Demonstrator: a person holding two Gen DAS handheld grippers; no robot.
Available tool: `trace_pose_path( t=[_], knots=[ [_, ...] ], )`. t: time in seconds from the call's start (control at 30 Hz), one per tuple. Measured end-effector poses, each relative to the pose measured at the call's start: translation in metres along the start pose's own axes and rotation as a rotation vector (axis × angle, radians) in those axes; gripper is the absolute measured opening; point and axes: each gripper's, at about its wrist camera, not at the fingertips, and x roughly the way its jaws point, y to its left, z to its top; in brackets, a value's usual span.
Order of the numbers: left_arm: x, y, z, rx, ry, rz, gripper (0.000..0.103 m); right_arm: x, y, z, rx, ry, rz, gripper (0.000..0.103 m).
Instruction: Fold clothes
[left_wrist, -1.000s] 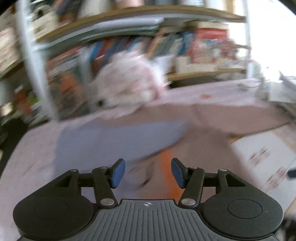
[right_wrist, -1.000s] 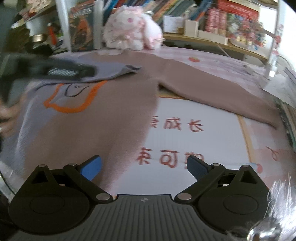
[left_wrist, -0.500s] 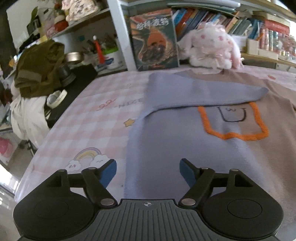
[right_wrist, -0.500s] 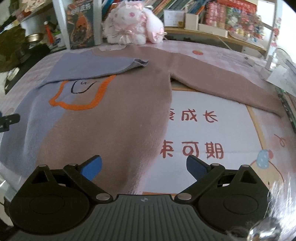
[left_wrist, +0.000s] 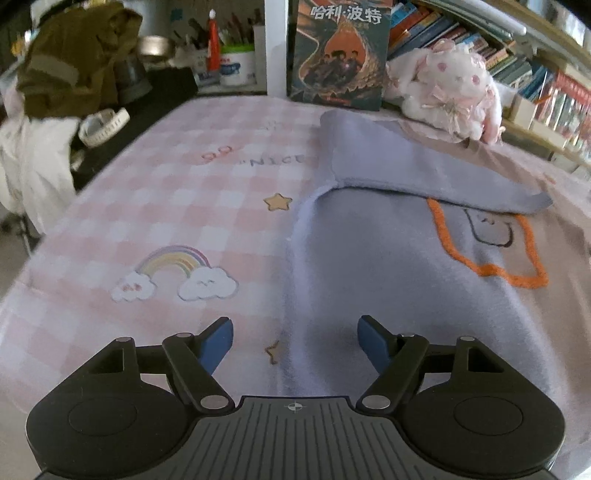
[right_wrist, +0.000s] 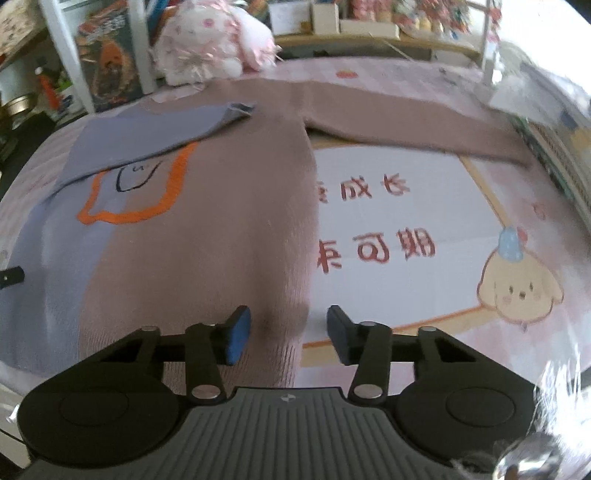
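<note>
Sweater (right_wrist: 207, 236) hem edge between right claw (right_wrist: 288, 336) blue fingers, untouched

One sweater (right_wrist: 207, 236) lies mid-frame, with two sleeves: one lilac (right_wrist: 155, 136), one brown (right_wrist: 406, 122). One plush rabbit (left_wrist: 450, 88) sits upper right, one upright book (left_wrist: 340, 55) top centre. Two grippers show, left gripper (left_wrist: 295, 345) and right gripper (right_wrist: 286, 334).

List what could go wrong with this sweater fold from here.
1. The lilac sleeve lies loosely folded across the sweater; dragging the hem may slide it off.
2. The brown sleeve is still spread out; folding now would trap it crooked.
3. The right tongs straddle the sweater's side edge and might pinch the tablecloth too.
</note>
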Motion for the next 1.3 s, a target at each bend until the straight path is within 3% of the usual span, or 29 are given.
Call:
trace_pose_path(
  t=[0.03, 0.07, 0.13, 0.23, 0.37, 0.87, 1.03, 1.2, 1.23, 1.3],
  knots=[
    [0.0, 0.0, 0.0, -0.002, 0.001, -0.012, 0.065, 0.0, 0.0, 0.0, 0.01, 0.0, -0.003, 0.04],
    [0.0, 0.001, 0.001, -0.004, 0.001, -0.024, 0.062, -0.001, 0.0, 0.0, 0.019, 0.0, -0.005, 0.039],
    [0.0, 0.002, 0.001, -0.008, 0.002, -0.047, 0.035, 0.0, 0.001, 0.0, 0.031, 0.0, -0.005, 0.027],
    [0.001, 0.003, 0.002, -0.015, 0.004, -0.083, 0.004, 0.002, 0.003, 0.003, 0.036, 0.002, -0.001, 0.018],
    [0.0, 0.007, 0.006, -0.008, -0.015, -0.082, 0.004, 0.004, 0.006, 0.006, 0.038, -0.001, 0.007, 0.013],
    [0.014, 0.033, 0.023, -0.056, -0.002, -0.026, 0.005, 0.021, 0.035, 0.019, -0.079, -0.013, 0.061, 0.012],
    [0.011, 0.032, 0.022, -0.043, -0.004, -0.021, 0.012, 0.023, 0.036, 0.018, -0.078, -0.019, 0.059, 0.013],
    [-0.004, 0.032, 0.02, -0.042, -0.02, -0.002, 0.018, 0.013, 0.033, 0.017, -0.038, -0.051, 0.05, 0.024],
    [-0.008, 0.032, 0.02, -0.043, -0.027, -0.002, 0.021, 0.008, 0.033, 0.016, -0.028, -0.067, 0.051, 0.034],
    [-0.017, 0.03, 0.02, -0.037, -0.041, -0.003, 0.031, 0.0, 0.033, 0.016, -0.012, -0.096, 0.05, 0.039]
  ],
)
